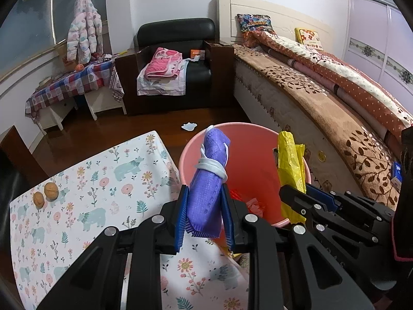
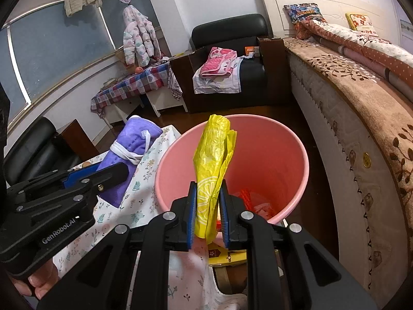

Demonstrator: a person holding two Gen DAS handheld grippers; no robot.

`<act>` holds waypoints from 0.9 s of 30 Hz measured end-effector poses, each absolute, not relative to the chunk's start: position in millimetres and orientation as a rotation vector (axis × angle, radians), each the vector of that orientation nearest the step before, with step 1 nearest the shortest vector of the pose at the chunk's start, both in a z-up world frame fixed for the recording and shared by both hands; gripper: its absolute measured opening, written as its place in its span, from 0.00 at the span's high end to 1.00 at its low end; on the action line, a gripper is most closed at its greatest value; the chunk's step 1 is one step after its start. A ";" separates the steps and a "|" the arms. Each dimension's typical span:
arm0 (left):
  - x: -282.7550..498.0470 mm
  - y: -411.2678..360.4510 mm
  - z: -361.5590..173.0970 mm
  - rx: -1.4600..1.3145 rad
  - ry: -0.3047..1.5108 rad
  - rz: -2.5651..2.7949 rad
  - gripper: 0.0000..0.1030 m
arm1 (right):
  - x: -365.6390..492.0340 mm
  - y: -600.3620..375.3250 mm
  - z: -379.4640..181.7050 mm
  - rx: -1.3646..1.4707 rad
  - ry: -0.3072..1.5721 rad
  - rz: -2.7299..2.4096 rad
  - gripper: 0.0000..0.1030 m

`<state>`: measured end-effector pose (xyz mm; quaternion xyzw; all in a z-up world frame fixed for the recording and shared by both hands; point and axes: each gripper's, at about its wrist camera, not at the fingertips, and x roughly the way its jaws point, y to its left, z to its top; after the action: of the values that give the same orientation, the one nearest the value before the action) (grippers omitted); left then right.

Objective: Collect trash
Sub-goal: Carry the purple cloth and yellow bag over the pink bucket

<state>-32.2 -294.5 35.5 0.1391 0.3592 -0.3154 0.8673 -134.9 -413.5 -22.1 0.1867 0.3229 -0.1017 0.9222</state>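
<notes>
My left gripper (image 1: 204,193) is shut on a rolled purple face mask (image 1: 210,170) with white ear loops, held upright over the near rim of the pink bin (image 1: 247,129). The mask also shows in the right wrist view (image 2: 129,149). My right gripper (image 2: 208,193) is shut on a crumpled yellow wrapper (image 2: 213,160), held over the pink bin (image 2: 296,160). The wrapper also shows in the left wrist view (image 1: 289,165). Red and pink scraps (image 2: 255,201) lie in the bin's bottom.
A table with a floral bear cloth (image 1: 90,193) stands left of the bin, with two walnuts (image 1: 45,193) on it. A white scrap (image 1: 189,126) lies on the wooden floor. A bed (image 1: 335,108) runs along the right. A black armchair (image 1: 175,59) stands behind.
</notes>
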 end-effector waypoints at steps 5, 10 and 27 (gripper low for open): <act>-30.2 -306.1 29.6 0.305 0.758 -0.665 0.77 | -134.6 -420.9 -25.0 0.382 0.669 -0.210 0.84; -27.2 -315.4 22.5 0.315 0.772 -0.671 0.77 | -131.9 -424.5 -27.4 0.381 0.677 -0.214 0.84; -12.7 -339.6 -2.9 0.342 0.817 -0.668 0.77 | -118.8 -433.6 -36.1 0.364 0.702 -0.224 0.84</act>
<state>-12.7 -339.6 -2.9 0.1623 0.3878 -0.3170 0.8502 -118.8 -433.6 -36.1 0.1769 0.3411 -0.1091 0.9168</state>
